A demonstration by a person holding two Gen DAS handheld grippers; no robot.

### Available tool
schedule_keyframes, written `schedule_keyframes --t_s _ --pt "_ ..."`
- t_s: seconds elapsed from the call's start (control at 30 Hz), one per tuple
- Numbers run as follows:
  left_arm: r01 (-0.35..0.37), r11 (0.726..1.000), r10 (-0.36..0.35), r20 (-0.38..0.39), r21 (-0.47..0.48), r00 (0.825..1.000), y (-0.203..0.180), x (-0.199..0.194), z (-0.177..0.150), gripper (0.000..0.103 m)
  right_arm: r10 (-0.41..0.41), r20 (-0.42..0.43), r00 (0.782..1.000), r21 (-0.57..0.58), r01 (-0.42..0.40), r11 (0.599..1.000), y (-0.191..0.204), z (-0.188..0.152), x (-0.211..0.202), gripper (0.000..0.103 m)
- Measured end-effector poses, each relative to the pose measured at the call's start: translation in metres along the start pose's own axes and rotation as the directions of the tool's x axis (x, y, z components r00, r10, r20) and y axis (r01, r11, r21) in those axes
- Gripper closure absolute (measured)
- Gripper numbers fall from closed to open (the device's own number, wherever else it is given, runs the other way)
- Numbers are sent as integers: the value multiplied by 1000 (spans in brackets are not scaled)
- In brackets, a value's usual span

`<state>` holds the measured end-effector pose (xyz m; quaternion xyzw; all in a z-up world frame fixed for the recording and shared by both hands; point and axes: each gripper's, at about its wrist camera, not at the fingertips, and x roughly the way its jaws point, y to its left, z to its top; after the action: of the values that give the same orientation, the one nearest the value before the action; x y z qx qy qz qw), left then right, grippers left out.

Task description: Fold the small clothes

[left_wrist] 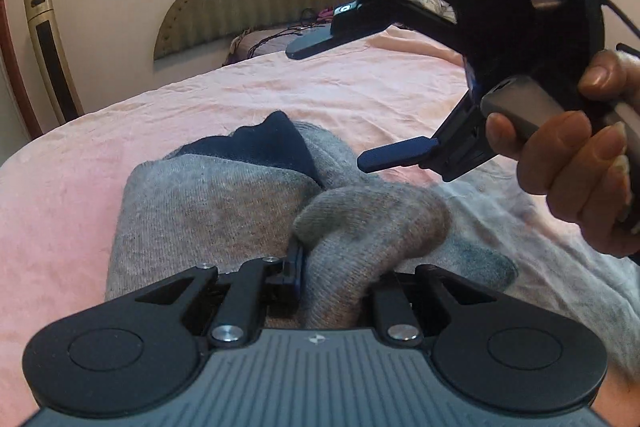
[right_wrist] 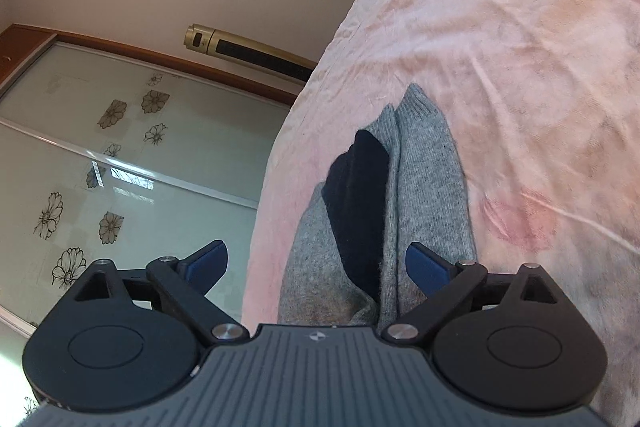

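**Desk editor:** What are we looking at?

**Photographer:** A bedroom, a pink bedspread (left_wrist: 280, 87), and grey socks (left_wrist: 208, 203) with a navy toe or heel patch (left_wrist: 276, 143) lying near the edge of the bed. The left tongs (left_wrist: 320, 255) are clamped on a bunched fold of grey sock (left_wrist: 372, 223), which bulges up between the fingers right at the lens. The right tongs (left_wrist: 340, 99), held by a hand (left_wrist: 580, 167), hover above the socks with both fingers spread wide and nothing between them.

**Desk editor:** And from the other side?

**Photographer:** The right wrist view shows those tongs (right_wrist: 316, 267) gaping over the socks (right_wrist: 424, 187), which lie side by side lengthwise, the navy patch (right_wrist: 360, 203) on top. The pads touch no fabric.

**Desk editor:** Where could it come apart?

**Photographer:** My reading: the left grip has taken a thick wad, not a clean edge, so a pull may drag both socks along the bedspread and skew the pair. The knit could also slip out of the pinch and let the fold flop open. They lie close to the bed's edge, so a hard tug that way might take them over. And if the right tongs close late or on one layer only, the fold would come out lopsided.
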<state>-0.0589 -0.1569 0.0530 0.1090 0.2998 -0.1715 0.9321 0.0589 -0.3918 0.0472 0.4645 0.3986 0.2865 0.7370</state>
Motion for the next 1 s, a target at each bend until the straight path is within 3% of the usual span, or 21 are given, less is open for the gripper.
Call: schedule_keyframes --t_s 0.3,0.37,0.4,0.43,0.47,0.63,0.7,0.77,0.83,0.87,0.9,0.93,0.97,1.0 --pt "12 998 -14 24 68 1000 -16 -5 -4 90 -151 -102 983 -113 139 984 7 31 52 9" --pt "15 997 -17 20 78 1000 -17 -1 -5 90 -170 -119 978 -152 152 977 9 33 62 19" --pt "20 996 -21 11 85 1000 -17 1 -5 90 -188 -119 975 -175 166 971 11 34 65 25" --pt "27 995 -28 7 95 1000 -19 2 -5 90 -219 -115 969 -213 191 958 13 34 67 52" --pt "32 994 -33 10 107 999 -21 1 -5 91 -250 -118 961 -254 214 943 15 34 70 87" --pt "103 978 -116 64 179 991 -36 -8 4 95 -232 -63 971 -354 195 914 36 41 47 86" --pt "140 972 -147 24 190 989 -44 1 2 95 -220 -27 975 -343 198 918 34 49 35 86" --pt "157 978 -153 -42 136 987 -40 19 -6 95 -265 -59 963 -307 235 922 16 55 39 86" --pt "202 977 -200 -34 74 979 -28 15 -7 95 -298 -102 949 -280 260 924 -2 50 46 85" --pt "251 967 -249 -33 42 968 -19 9 -5 94 -280 -82 956 -268 250 931 -5 48 41 84" --pt "306 952 -306 -26 8 952 -7 2 -4 92 -269 -69 961 -248 245 937 -5 47 34 78" --pt "354 935 -355 -15 -20 935 5 -7 -5 91 -264 -48 963 -229 247 942 -3 48 26 63" --pt "391 919 -391 -7 -49 920 19 -15 -7 83 -252 -10 968 -225 244 943 3 47 16 42" --pt "403 912 -404 3 -79 915 34 -22 -9 66 -233 35 972 -238 235 942 10 46 6 35"
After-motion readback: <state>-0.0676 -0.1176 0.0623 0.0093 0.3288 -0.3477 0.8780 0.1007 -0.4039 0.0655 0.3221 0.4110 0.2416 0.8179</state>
